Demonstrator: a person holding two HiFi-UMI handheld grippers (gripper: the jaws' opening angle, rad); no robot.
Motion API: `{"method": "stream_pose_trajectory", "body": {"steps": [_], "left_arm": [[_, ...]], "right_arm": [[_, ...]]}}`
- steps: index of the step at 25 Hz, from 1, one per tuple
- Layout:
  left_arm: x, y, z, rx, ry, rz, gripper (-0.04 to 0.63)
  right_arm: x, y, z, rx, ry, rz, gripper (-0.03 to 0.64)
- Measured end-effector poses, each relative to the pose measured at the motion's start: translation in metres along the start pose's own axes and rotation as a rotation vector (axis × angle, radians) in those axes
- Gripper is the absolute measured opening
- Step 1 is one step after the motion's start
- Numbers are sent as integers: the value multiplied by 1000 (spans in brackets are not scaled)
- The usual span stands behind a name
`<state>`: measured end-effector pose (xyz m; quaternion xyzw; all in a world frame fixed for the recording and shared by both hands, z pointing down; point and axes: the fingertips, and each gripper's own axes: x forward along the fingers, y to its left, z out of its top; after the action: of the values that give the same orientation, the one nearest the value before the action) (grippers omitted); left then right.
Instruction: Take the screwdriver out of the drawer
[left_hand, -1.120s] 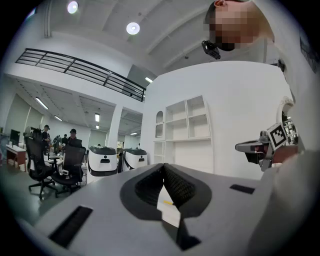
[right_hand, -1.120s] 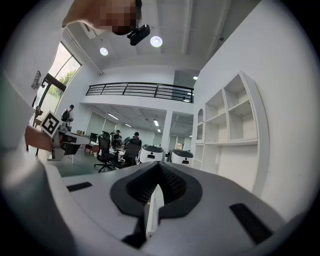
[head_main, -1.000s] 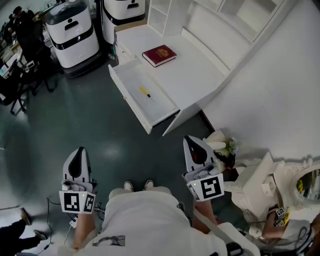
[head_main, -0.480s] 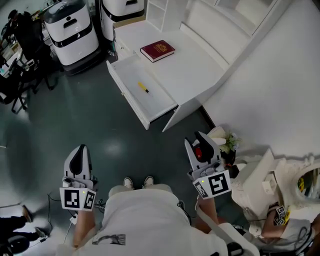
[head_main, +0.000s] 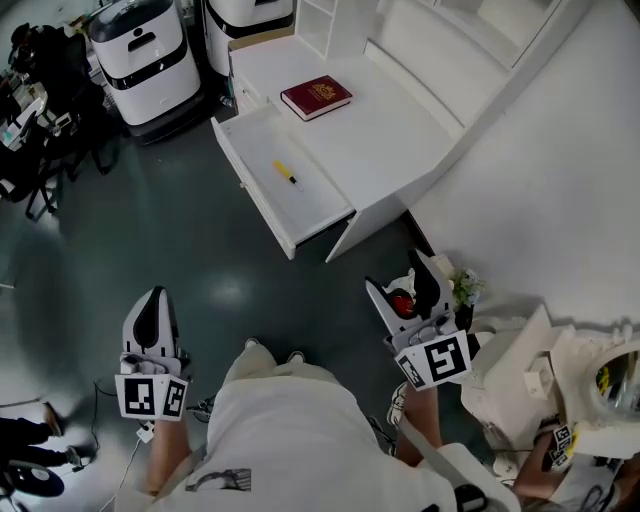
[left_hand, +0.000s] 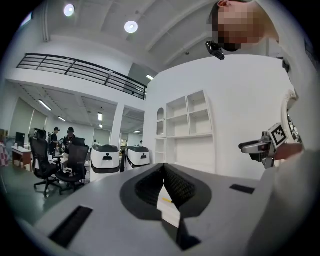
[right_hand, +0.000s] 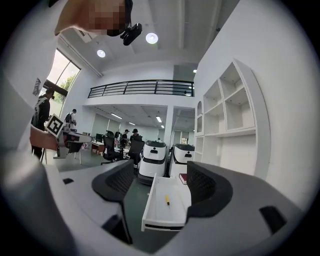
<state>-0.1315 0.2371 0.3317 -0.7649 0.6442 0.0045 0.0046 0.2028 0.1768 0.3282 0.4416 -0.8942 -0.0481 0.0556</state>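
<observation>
A yellow-handled screwdriver (head_main: 287, 174) lies in the open white drawer (head_main: 250, 196) of the desk, far ahead of both grippers. In the right gripper view the screwdriver (right_hand: 167, 200) lies mid-drawer (right_hand: 150, 202), straight ahead. My right gripper (head_main: 402, 280) is at the lower right; its jaws have just been opening, and it (right_hand: 161, 176) stands open with nothing between the pads. My left gripper (head_main: 154, 296) is at the lower left, shut and empty. In its own view the left gripper (left_hand: 163, 167) has its pads meeting at the tips, and a sliver of the screwdriver (left_hand: 167, 201) shows behind.
A dark red book (head_main: 316, 97) lies on the white desk (head_main: 390, 150) beside the drawer. Two white wheeled robots (head_main: 145, 60) stand behind the desk's left end. Office chairs (head_main: 40, 90) and people are at the far left. A small plant (head_main: 462, 288) and white furniture crowd the lower right.
The right gripper's jaws went from shut to wide open, and it slid a little right and down in the head view. The left gripper stayed shut and barely shifted.
</observation>
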Motion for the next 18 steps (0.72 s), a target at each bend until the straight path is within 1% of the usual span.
{"method": "stream_pose_trajectory", "body": {"steps": [4, 7, 12, 18], "left_arm": [[14, 13, -12, -9, 26, 23, 17], [42, 26, -25, -30, 35, 23, 17], [109, 48, -35, -48, 34, -12, 17], [198, 92, -32, -45, 36, -76, 17]], "right_arm": [[23, 1, -12, 8, 40, 32, 331], [48, -5, -22, -1, 74, 42, 331], [110, -20, -35, 3, 128, 43, 331], [201, -30, -28, -7, 186, 37, 331]]}}
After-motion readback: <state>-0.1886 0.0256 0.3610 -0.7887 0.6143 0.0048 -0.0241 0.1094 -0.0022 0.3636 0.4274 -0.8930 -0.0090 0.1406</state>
